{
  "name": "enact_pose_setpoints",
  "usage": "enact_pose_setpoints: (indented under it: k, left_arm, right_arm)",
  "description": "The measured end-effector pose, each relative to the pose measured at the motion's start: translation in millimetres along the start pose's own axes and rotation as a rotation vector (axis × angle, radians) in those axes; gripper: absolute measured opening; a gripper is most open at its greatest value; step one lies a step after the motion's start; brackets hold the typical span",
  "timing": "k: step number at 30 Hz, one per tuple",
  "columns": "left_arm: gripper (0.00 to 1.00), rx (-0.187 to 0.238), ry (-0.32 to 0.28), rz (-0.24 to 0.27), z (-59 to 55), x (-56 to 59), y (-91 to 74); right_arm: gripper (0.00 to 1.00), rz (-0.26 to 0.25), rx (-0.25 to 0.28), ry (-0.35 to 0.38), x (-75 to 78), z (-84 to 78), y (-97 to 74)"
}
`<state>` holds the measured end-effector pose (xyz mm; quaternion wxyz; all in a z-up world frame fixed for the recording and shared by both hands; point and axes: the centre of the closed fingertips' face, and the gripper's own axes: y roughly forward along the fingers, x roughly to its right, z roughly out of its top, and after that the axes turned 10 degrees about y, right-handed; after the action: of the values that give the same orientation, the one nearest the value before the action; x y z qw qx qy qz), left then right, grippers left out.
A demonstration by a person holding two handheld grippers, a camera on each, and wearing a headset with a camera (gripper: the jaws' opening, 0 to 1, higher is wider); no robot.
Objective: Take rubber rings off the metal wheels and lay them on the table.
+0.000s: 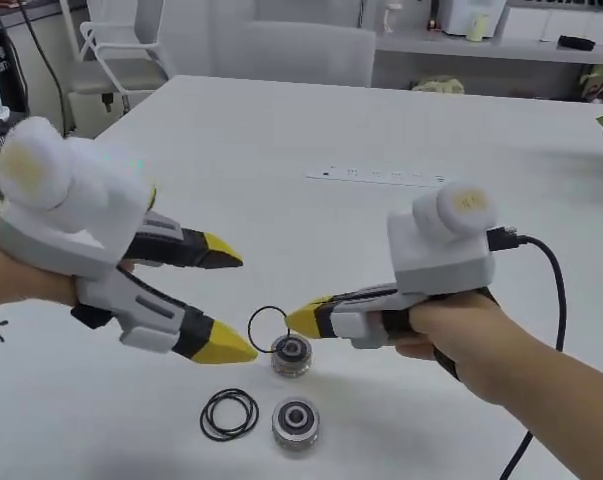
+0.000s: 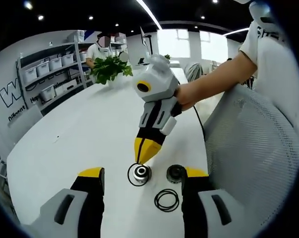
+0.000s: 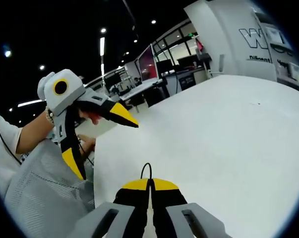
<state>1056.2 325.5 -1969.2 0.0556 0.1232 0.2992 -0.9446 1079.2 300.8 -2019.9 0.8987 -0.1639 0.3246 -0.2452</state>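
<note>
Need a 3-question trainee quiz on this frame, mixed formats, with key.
1. How many metal wheels stand on the table?
2. True or false: the left claw is shut.
3. What does the right claw pinch? A) a metal wheel B) a rubber ring C) nothing

Key: 1) two. 2) false, its jaws stand wide apart. 3) B.
</note>
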Motion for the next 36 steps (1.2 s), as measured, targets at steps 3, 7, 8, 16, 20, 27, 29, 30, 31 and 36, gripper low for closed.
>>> enact_pose_setpoints:
  k: [3, 7, 8, 16, 20, 27, 29, 30, 31, 36]
  left_arm:
    - [0.66, 0.029, 0.005, 0.027, 4.5, 1.4, -17.2]
    - [0.69, 0.039, -0.008, 0.075, 0.6, 3.3, -37.5]
    - [0.69, 0.042, -0.011, 0.089, -0.7, 4.5, -43.0]
    - [0.78, 0.069, -0.046, 0.146, -5.3, 21.3, -65.7]
    - [0.83, 0.056, -0.067, 0.156, -16.2, 31.5, -69.2]
    - [0.83, 0.048, -0.134, 0.170, -34.1, 46.5, -75.0]
    - [0.83, 0.050, -0.154, 0.184, -38.5, 48.1, -77.3]
    - [0.83, 0.057, -0.169, 0.192, -40.6, 48.8, -78.1]
    - [0.83, 0.058, -0.178, 0.193, -42.4, 49.9, -78.3]
    - [0.82, 0.035, -0.197, 0.200, -52.5, 54.7, -78.9]
  right_arm:
    - [0.00, 0.019, -0.010, -0.006, -7.3, -1.0, 3.1]
    - [0.00, 0.044, -0.031, -0.018, -15.5, -4.5, 8.3]
    - [0.00, 0.052, -0.037, -0.020, -18.1, -5.6, 9.6]
    - [0.00, 0.094, -0.075, -0.036, -32.9, -13.8, 17.9]
    - [0.00, 0.110, -0.103, -0.044, -39.4, -20.8, 22.2]
    - [0.00, 0.138, -0.166, -0.049, -47.1, -37.9, 30.1]
    - [0.00, 0.142, -0.187, -0.051, -47.9, -44.2, 32.3]
    - [0.00, 0.146, -0.196, -0.049, -49.0, -47.0, 33.3]
    - [0.00, 0.147, -0.200, -0.047, -49.5, -48.4, 34.2]
    - [0.00, 0.145, -0.227, -0.055, -50.6, -56.3, 37.2]
